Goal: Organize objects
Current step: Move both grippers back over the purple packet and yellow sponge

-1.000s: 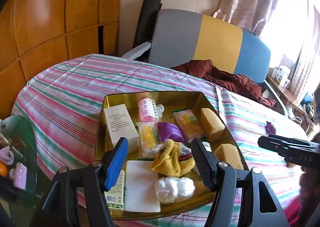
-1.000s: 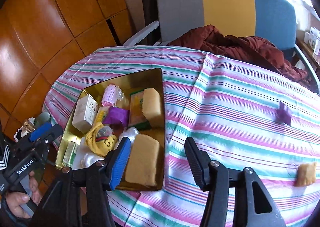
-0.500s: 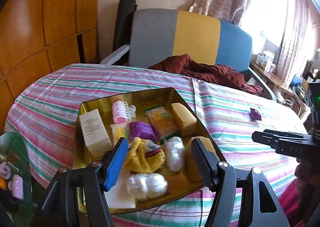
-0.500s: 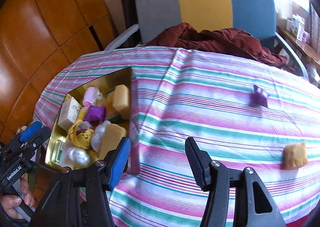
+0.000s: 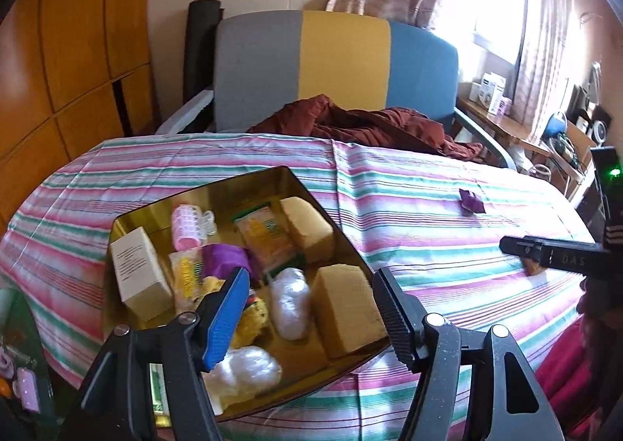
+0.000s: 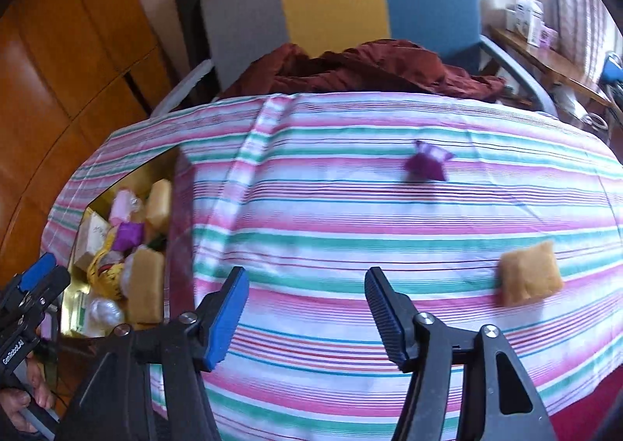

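Note:
A gold tin box point(image 5: 128, 213) point(image 6: 173, 168) lies on the striped tablecloth point(image 6: 350, 207), filled with several small items: a white carton point(image 5: 138, 273), a pink roller point(image 5: 186, 227), yellow sponges point(image 5: 342, 308) and clear wrapped lumps. My left gripper point(image 5: 311, 308) hovers open above the box's near side, nothing between its fingers. My right gripper point(image 6: 303, 308) is over bare cloth right of the box, its jaws opening and empty. A purple packet point(image 6: 426, 162) and a tan packet point(image 6: 529, 273) lie loose on the cloth to the right.
A grey, yellow and blue chair point(image 5: 335, 59) with a dark red cloth point(image 5: 362, 122) stands behind the table. Wood panelling point(image 5: 66, 51) runs along the left. A side shelf with clutter point(image 5: 545, 129) is at the right by the window.
Both grippers have swung rightward across the table. The box has slid to the left edge of the right wrist view, the loose packets have come closer, and the right jaws stand wider.

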